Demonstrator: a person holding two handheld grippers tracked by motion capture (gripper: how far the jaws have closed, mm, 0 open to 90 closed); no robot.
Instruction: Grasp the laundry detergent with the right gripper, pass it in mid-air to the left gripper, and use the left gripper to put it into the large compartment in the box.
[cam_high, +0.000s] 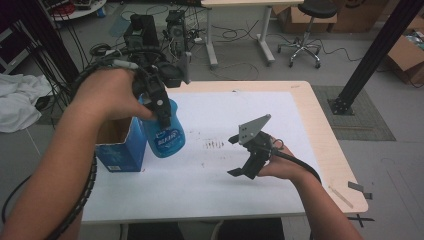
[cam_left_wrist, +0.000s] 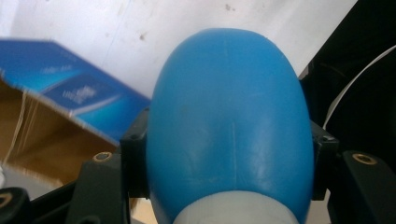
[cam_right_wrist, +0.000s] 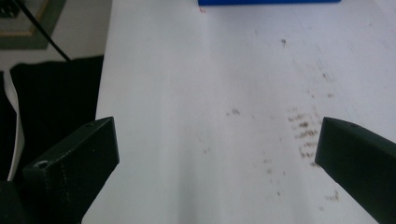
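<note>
**Blue bottle lifted beside its carton, left fingers clamped on it**

While the left gripper (cam_high: 159, 102) grips the blue bottle (cam_high: 165, 131) in the left-centre of the high view, the bottle hangs clear of the white counter (cam_high: 225, 175), tilted a little, label facing the camera. Left gripper view: 2 black fingers (cam_left_wrist: 135, 158) press on either side of the bottle's rounded blue body (cam_left_wrist: 231, 121), just above a pale band at the bottom edge of the frame. Grasp looks firm, contact on both flanks.

Open blue carton (cam_high: 120, 145) stands at lower left of the bottle, just beside it, brown inside showing. In the left gripper view the carton (cam_left_wrist: 70, 93) sits at the left, top flap open. Cannot tell whether the bottle touches the carton's edge.

Right gripper (cam_high: 245, 167) rests right of centre, low over the counter, well apart from bottle and carton. Right gripper view: its fingers (cam_right_wrist: 74, 158) spread wide, nothing between them, stained white counter (cam_right_wrist: 210, 93) beyond.

Step in hand, as judged: carrying the bottle next to the carton, either toward the opening or away from it; direction cannot be read from 1 moment. If it is going in, the next move calls for squaring the bottle over the opening and lowering it straight; the free right gripper could steady the carton wall.
</note>
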